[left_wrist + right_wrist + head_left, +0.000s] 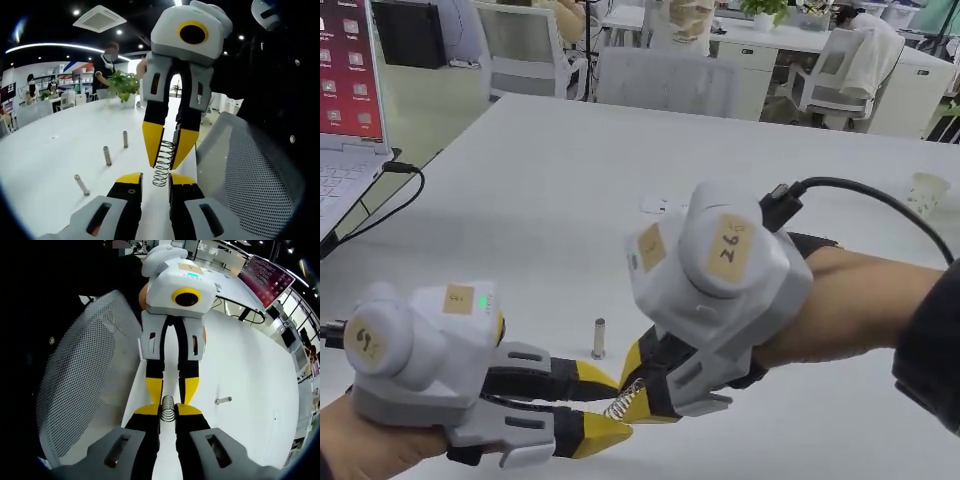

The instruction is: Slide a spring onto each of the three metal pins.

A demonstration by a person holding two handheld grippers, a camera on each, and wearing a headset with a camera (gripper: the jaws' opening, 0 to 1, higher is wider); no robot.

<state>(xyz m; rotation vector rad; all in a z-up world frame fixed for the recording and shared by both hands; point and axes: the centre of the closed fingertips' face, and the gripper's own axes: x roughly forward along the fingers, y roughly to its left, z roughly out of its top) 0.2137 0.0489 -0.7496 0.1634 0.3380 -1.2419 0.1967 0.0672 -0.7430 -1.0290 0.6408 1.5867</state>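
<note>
The right hand-held gripper (164, 167) is clamped on a spring (168, 408), with its yellow-tipped jaws closed against the coil's sides. It holds the spring above the near edge of the white bench (570, 200). The left hand-held gripper (156, 178) faces it tip to tip. Its jaws are a little apart and the free end of the spring lies in the gap between them. Whether they touch the coil cannot be told.

In the head view the two sets of jaws meet low in the middle, the left one coming in from the left and the right one from the right. A metal pin (599, 338) stands upright on the bench just beyond them.

The left gripper view shows three pins in a row on the bench, left of the jaws. The nearest pin (81, 185) is smooth and bare. The middle pin (106, 155) looks ribbed along its length. The far pin (124, 139) is too small to judge.

A laptop (345, 100) sits at the far left of the bench, and a paper cup (927, 192) at the far right.
</note>
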